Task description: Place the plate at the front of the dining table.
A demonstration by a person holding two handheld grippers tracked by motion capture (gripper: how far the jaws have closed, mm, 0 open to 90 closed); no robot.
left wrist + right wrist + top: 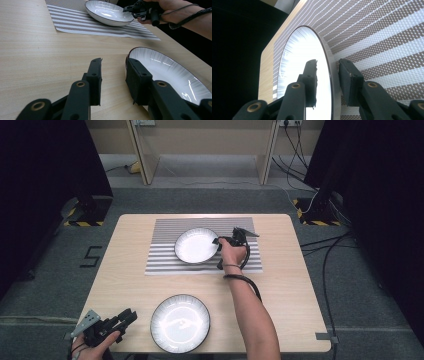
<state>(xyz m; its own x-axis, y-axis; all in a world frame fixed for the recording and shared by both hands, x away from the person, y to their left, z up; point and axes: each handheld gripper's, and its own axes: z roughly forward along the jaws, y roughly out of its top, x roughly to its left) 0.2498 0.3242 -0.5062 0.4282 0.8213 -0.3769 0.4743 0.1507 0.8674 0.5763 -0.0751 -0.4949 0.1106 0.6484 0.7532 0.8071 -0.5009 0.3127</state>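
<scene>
Right gripper (220, 241) straddles the rim of the far white glazed bowl with a dark edge (196, 246), jaws spread and clear of it; the bowl sits on the grey-and-white striped woven placemat (165, 255). Left gripper (127, 316) rests at the near edge of the pale wooden table (280, 285), jaws apart and empty, just beside a second white bowl (180, 323).

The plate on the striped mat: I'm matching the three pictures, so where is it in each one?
High view: plate just above centre, on the striped mat.
Left gripper view: plate at top centre.
Right gripper view: plate at left centre, its rim between the jaws.
Shared landmark: the striped mat.
</scene>
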